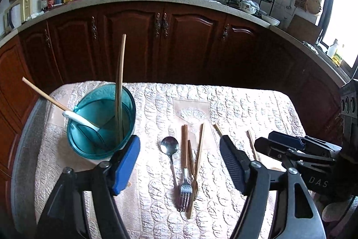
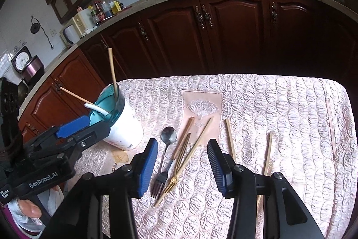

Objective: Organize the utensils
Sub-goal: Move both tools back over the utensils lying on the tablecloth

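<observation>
A teal translucent plastic cup with a white outer wall stands upright at the left side of the bench, which is draped in a pale pink quilted cloth. Inside the cup one long bamboo chopstick stands nearly upright, and a white-headed scoop on a wooden handle leans out over its left rim.

Loose utensils lie in a cluster on the cloth just right of the cup: a steel spoon with its bowl toward the cabinets, a steel fork with tines pointing toward me, a gold fork crossing it, and several wooden chopsticks partly overlapping them. Two more chopsticks lie apart farther right.

The left gripper hangs over the cluster, its blue-padded jaws spread wide with nothing between the pads; its left pad sits just in front of the cup. The right gripper hovers above the same cluster, jaws partly apart and gripping nothing, the forks showing in the gap below.
</observation>
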`<action>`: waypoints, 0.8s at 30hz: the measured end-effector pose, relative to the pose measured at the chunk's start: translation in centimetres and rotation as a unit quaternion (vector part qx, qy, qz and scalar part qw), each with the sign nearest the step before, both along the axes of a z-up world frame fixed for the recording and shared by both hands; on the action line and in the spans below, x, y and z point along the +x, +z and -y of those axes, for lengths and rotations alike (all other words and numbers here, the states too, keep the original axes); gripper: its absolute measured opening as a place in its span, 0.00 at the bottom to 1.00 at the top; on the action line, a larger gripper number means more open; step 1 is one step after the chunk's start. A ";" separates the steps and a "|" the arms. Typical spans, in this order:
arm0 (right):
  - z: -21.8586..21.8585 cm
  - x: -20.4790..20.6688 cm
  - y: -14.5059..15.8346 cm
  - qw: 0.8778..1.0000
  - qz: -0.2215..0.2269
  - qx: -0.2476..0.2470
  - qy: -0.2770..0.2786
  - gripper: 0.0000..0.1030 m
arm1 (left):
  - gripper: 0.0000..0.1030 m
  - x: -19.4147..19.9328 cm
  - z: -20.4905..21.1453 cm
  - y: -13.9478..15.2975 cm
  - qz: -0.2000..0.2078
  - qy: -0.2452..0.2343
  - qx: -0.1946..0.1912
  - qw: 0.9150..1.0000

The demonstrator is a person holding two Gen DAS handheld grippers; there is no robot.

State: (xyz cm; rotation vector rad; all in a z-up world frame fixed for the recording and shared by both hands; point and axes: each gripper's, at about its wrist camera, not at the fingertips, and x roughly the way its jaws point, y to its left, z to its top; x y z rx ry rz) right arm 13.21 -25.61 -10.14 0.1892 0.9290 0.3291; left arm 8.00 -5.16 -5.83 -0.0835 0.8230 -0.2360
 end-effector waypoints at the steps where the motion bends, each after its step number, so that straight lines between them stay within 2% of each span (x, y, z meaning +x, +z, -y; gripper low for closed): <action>1: 0.3 0.0 -0.1 1.000 -0.002 -0.001 -0.002 0.50 | 0.76 0.0 -0.2 -0.2 -0.004 0.002 -0.003 1.000; 6: 1.8 -0.3 -1.5 1.000 -0.015 -0.017 -0.015 0.52 | 0.77 0.1 -1.4 -1.8 -0.032 0.009 -0.011 0.999; 17: 5.7 -1.3 -7.4 0.995 -0.081 -0.025 -0.047 0.52 | 0.77 -0.2 -0.9 -7.9 -0.106 0.000 -0.011 0.994; 24: 6.1 -1.2 -9.1 0.995 -0.093 -0.024 -0.037 0.50 | 0.77 0.4 -0.5 -10.3 -0.113 0.000 0.000 0.994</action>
